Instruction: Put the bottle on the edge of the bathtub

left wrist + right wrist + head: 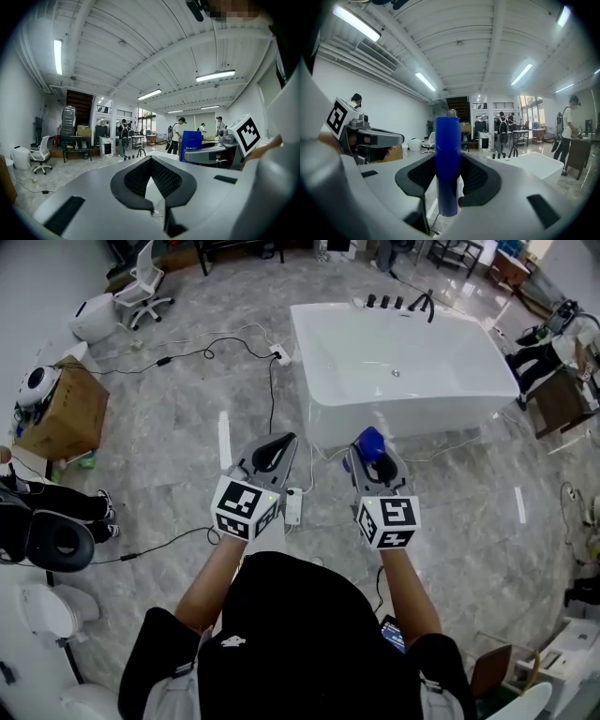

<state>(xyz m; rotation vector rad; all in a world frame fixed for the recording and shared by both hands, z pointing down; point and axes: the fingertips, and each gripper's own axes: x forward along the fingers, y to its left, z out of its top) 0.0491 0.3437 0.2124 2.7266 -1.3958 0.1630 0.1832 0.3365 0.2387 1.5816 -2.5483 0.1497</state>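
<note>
A blue bottle (371, 439) stands upright between the pads of my right gripper (375, 461), which is shut on it, held above the floor just short of the near side of the white bathtub (302, 343). In the right gripper view the bottle (447, 164) fills the middle of the right gripper (449, 182), with the bathtub (534, 165) ahead to the right. My left gripper (270, 454) hangs beside it on the left, jaws together and empty. The left gripper view shows the left gripper (152, 187) with nothing in it and the bottle (190, 145) off to its right.
Black taps (422, 304) sit on the tub's far rim. Cables and a white power strip (292, 507) lie on the marble floor near my feet. A cardboard box (61, 413), an office chair (145, 282) and a toilet (47, 610) stand at the left. People sit at both sides.
</note>
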